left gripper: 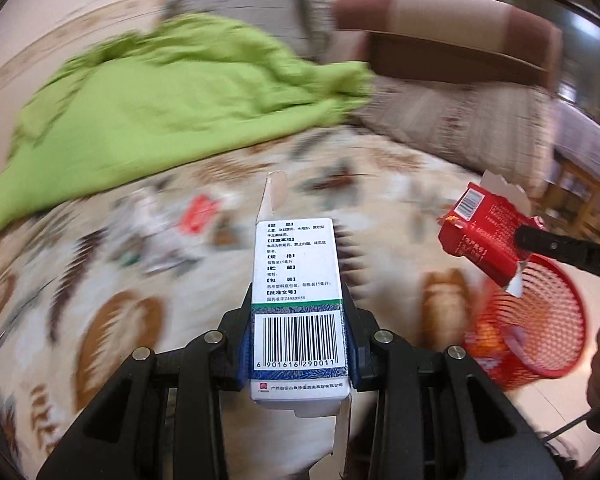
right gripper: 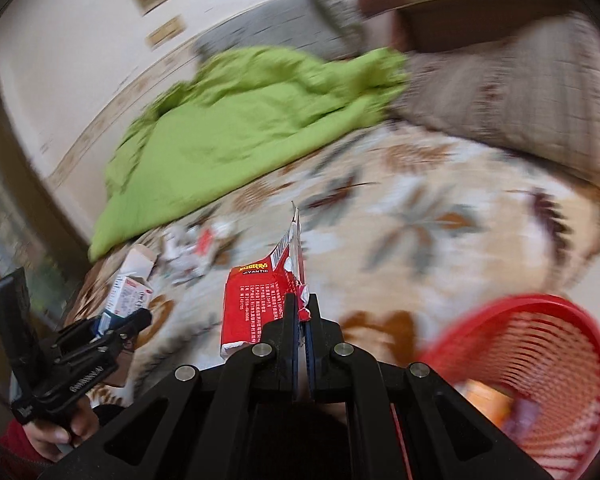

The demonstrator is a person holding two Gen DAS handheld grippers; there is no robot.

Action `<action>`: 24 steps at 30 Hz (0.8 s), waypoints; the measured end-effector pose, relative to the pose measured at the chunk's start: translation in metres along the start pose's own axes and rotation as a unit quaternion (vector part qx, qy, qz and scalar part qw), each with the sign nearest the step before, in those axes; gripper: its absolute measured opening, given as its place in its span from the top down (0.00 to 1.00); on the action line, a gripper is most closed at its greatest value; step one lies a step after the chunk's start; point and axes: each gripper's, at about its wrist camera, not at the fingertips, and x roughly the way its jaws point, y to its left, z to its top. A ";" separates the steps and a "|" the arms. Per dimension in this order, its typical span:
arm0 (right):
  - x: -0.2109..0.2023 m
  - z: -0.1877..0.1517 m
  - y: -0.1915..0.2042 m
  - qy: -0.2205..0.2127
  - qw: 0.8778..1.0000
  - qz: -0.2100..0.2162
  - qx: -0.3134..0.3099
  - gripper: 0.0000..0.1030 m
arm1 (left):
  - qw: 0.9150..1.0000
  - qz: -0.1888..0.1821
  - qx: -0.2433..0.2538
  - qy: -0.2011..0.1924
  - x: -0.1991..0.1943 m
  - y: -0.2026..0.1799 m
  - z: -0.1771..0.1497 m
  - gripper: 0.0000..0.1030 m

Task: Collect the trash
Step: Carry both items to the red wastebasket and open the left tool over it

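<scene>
Carrying step: the left tool [left gripper: 298,344] clamps a white box [left gripper: 298,280] and the right tool [right gripper: 302,316] pinches a red packet [right gripper: 256,304], both beside the red basket [right gripper: 540,368]; next, release over it.

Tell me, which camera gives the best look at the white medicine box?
The left wrist view: the white medicine box sits sharp and central, clamped in the left tongs, its barcode and print readable. In the right wrist view the same box is small, near the left edge, partly hidden by those tongs.
</scene>
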 end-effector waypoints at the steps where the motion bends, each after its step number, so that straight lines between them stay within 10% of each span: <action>1: -0.009 0.000 -0.010 -0.005 1.000 -0.012 0.008 0.97 | 1.000 -0.021 0.009 0.004 0.002 -0.012 0.005 0.67; 12: -0.078 -0.028 -0.116 -0.015 0.984 -0.156 0.085 0.94 | 0.958 -0.250 0.086 0.112 0.050 -0.168 0.029 0.67; 16: -0.081 -0.033 -0.130 -0.012 0.976 -0.193 0.099 0.53 | 0.958 -0.241 0.104 0.113 0.054 -0.189 0.020 0.41; 24: -0.066 -0.009 -0.097 -0.032 0.987 -0.144 0.059 0.52 | 0.978 -0.182 0.051 0.082 0.040 -0.121 0.022 0.41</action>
